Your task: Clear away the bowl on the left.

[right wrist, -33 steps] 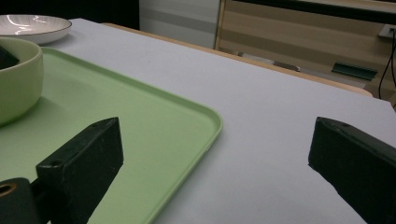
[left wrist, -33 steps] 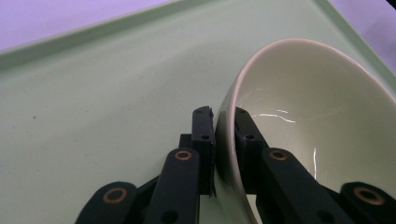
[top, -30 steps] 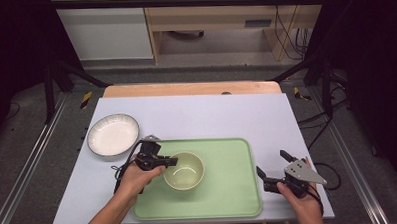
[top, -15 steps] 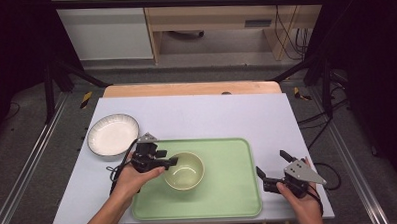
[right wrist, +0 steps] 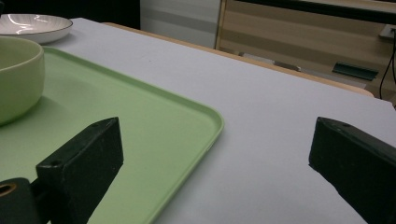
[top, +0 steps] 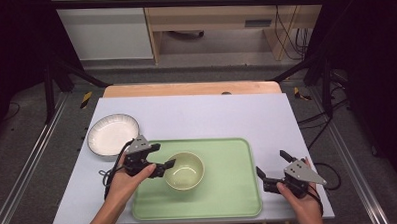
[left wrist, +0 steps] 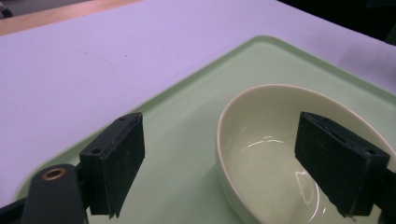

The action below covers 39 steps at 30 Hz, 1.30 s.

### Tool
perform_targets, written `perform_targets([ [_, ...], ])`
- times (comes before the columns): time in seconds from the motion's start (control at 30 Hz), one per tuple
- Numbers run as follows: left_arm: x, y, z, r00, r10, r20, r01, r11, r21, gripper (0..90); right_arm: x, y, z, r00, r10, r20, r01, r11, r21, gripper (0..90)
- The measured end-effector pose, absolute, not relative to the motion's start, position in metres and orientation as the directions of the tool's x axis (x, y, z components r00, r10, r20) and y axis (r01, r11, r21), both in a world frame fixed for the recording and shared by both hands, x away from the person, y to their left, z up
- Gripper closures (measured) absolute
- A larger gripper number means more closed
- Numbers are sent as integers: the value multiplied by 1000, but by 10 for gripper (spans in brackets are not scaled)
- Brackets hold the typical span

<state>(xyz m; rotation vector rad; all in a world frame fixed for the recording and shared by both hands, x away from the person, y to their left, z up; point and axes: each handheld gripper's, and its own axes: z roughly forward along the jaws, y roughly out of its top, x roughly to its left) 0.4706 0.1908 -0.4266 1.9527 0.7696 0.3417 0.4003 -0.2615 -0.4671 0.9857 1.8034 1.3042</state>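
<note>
On the green tray (top: pixel 229 191), the left gripper (top: pixel 163 161) stands wide open, its jaws straddling the near rim of the pale green bowl (top: pixel 184 170) without clamping it. The right gripper (top: pixel 272 170) is wide open beside the tray's right edge, holding nothing.

Bowl (top: pixel 184 170) on tray (top: pixel 229 196); plate (top: pixel 112 134) left.
</note>
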Motion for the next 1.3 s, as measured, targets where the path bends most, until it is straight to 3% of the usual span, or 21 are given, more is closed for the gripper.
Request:
perform_targets([
  [0.9, 455, 287, -438, 703, 702, -110, 306, -160, 938, 149, 400, -261, -467, -475, 874, -102, 174, 207, 963, 31],
  [1.3, 451, 309, -450, 687, 713, -138, 288, -94, 953, 149, 399, -262, -465, -475, 873, -109, 165, 210, 964, 31],
])
